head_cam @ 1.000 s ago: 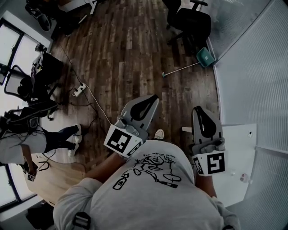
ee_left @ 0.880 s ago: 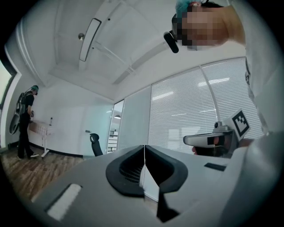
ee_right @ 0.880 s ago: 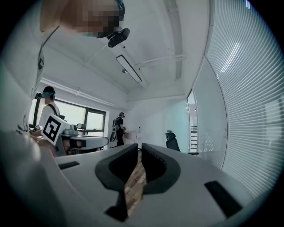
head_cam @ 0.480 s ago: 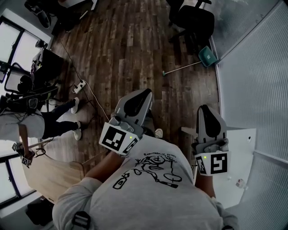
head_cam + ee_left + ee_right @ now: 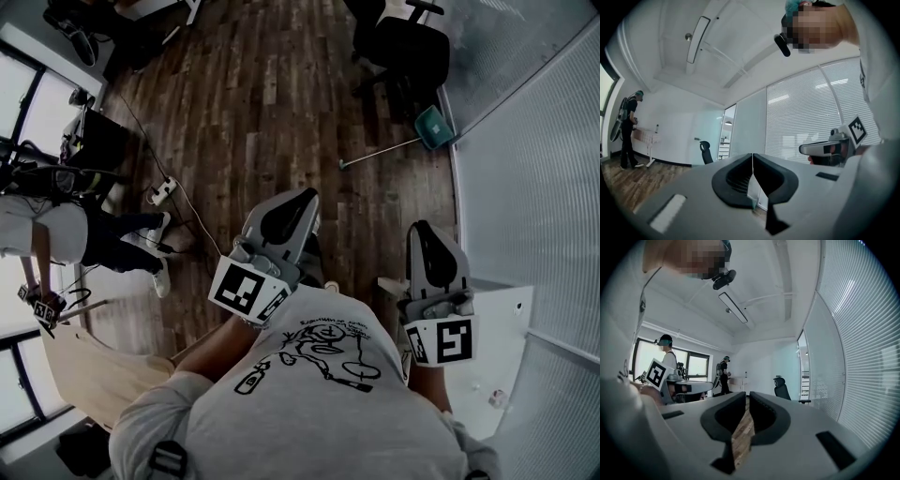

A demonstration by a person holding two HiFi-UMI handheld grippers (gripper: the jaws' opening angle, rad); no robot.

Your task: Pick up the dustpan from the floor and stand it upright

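A teal dustpan [image 5: 434,127] lies on the dark wooden floor by the blind-covered wall, far ahead at the upper right of the head view. Its long thin handle [image 5: 380,147] stretches left across the boards. My left gripper [image 5: 307,197] is held level in front of my chest, shut and empty, its pads meeting in the left gripper view [image 5: 752,155]. My right gripper [image 5: 422,228] is beside it, also level, closed down to a thin slit with nothing in it [image 5: 747,393]. Both are well short of the dustpan, which neither gripper view shows.
A black office chair [image 5: 403,47] stands just beyond the dustpan. A white table [image 5: 492,319] sits at my right, against the blinds [image 5: 534,169]. A power strip [image 5: 165,187] with cables lies on the floor to the left, near another person [image 5: 84,239] and a wooden tabletop [image 5: 94,375].
Both grippers have travelled forward together, jaws unchanged. The dustpan has barely shifted in the head view. The person at the left has stepped further up the picture.
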